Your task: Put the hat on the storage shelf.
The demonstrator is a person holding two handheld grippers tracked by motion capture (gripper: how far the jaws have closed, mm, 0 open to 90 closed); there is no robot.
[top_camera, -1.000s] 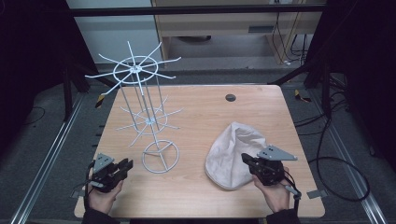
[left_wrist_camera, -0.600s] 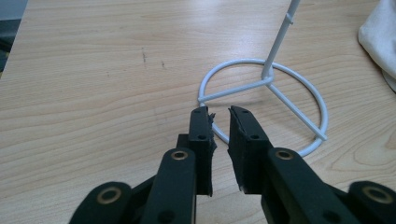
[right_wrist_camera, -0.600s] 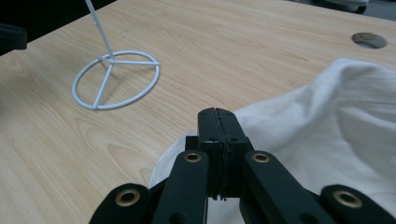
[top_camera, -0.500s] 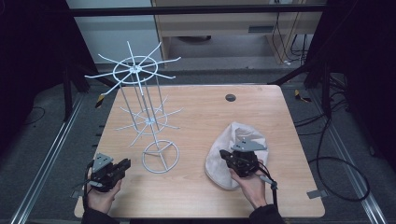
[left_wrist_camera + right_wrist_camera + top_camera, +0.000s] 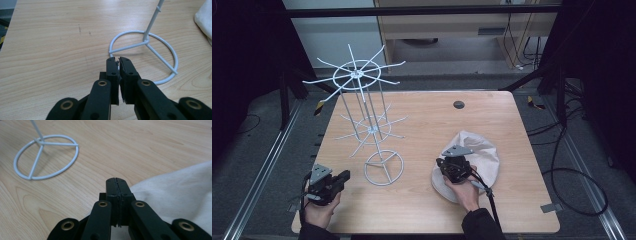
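The left gripper (image 5: 343, 176) sits near the front left corner of the wooden table (image 5: 422, 120), held in the person's left hand (image 5: 318, 212). Its jaws have just been closing and now stand clenched on the near edge of the white wire rack's ring base (image 5: 147, 53), which shows between their tips in the left gripper view. The white wire rack (image 5: 362, 115) stands upright left of the table's middle. The right gripper (image 5: 447, 165), jaws pressed together with nothing between them, hovers over the left edge of the cream cloth bag (image 5: 482, 152), which lies crumpled on the right half of the table.
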